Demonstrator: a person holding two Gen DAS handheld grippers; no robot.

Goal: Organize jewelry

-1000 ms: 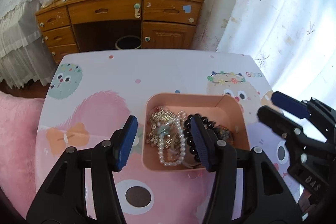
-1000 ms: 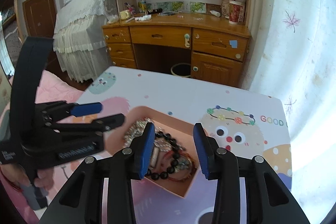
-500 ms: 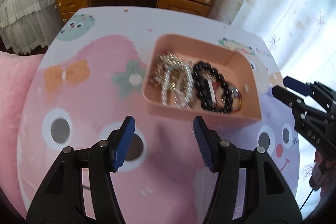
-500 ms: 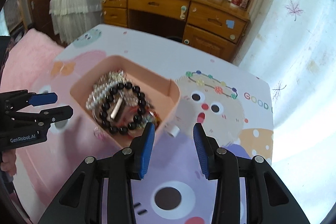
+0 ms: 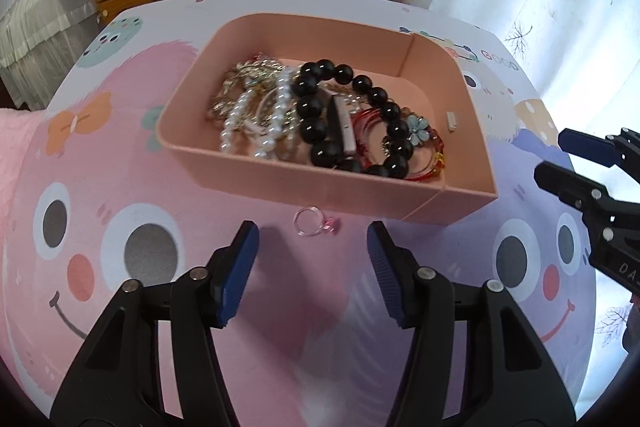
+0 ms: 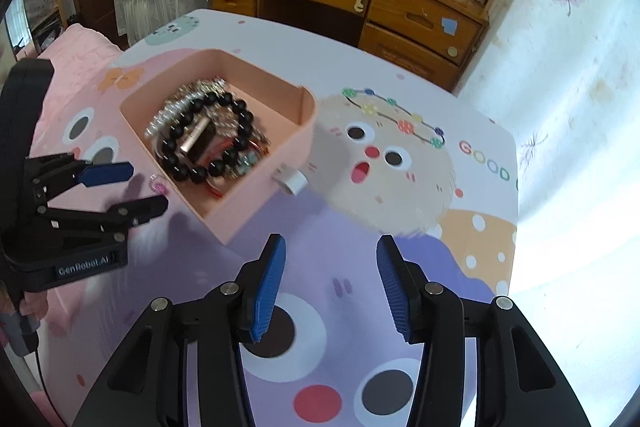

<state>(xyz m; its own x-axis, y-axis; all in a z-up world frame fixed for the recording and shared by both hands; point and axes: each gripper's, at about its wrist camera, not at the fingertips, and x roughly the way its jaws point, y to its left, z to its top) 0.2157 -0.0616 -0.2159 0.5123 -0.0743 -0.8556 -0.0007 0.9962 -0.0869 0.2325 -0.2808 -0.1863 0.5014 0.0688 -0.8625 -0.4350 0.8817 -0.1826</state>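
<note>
Left wrist view, moved: both grippers have dropped closer to the table; the pink tray [image 5: 332,183], which sat between the blue pads a second ago, now lies beyond them.
Left gripper [image 5: 313,269]: jaws closing, nothing between them — a clear ring with a pink stone [image 5: 314,225] lies on the cartoon tablecloth [image 5: 132,187] just ahead, beside the tray's near wall.
Tray contents: black bead bracelet [image 5: 320,115], pearl strands [image 5: 256,123], red bangle with a flower charm [image 5: 418,131], all heaped together.

Right wrist view, moved: tray now up and left of the pads, not under them.
Right gripper [image 6: 330,283]: jaws opening, empty — only tablecloth between the pads.
White ring [image 6: 291,181]: on the cloth, touching or just beside the tray's corner; too blurred to tell.

Meaning: each gripper seems lined up on a loose ring outside the tray; neither ring is picked up yet.
</note>
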